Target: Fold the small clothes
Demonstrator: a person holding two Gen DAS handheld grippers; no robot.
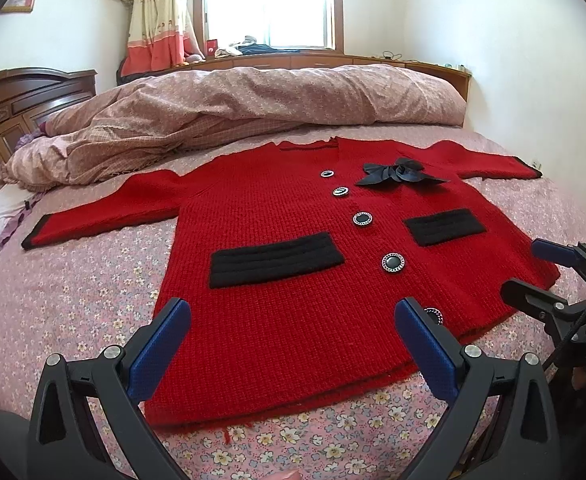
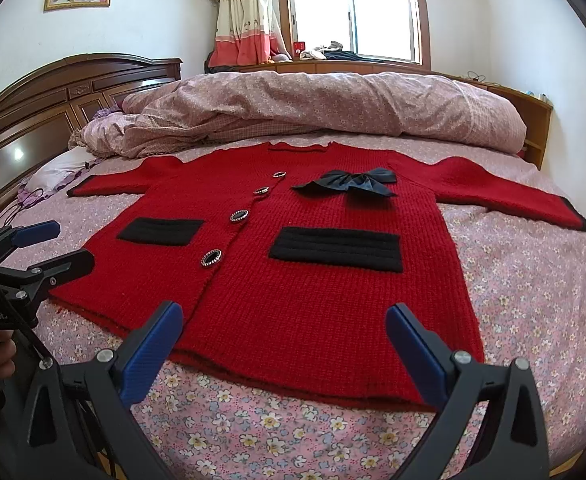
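Observation:
A small red knit cardigan [image 1: 293,308] lies flat and face up on the bed, sleeves spread out, with two black pockets, a row of dark buttons and a dark bow [image 1: 401,174] near the neck. It also shows in the right wrist view [image 2: 313,292]. My left gripper [image 1: 293,320] is open and empty, hovering over the left part of the hem. My right gripper [image 2: 285,324] is open and empty over the right part of the hem. Each gripper appears in the other's view: the right gripper [image 1: 533,268] and the left gripper [image 2: 65,244].
The bed has a pink floral sheet [image 1: 73,300]. A bunched pink duvet [image 1: 253,100] lies behind the cardigan. A dark wooden headboard [image 2: 53,96] stands to the left, with a pillow [image 2: 57,176] near it. A window ledge [image 2: 353,65] with items runs along the far wall.

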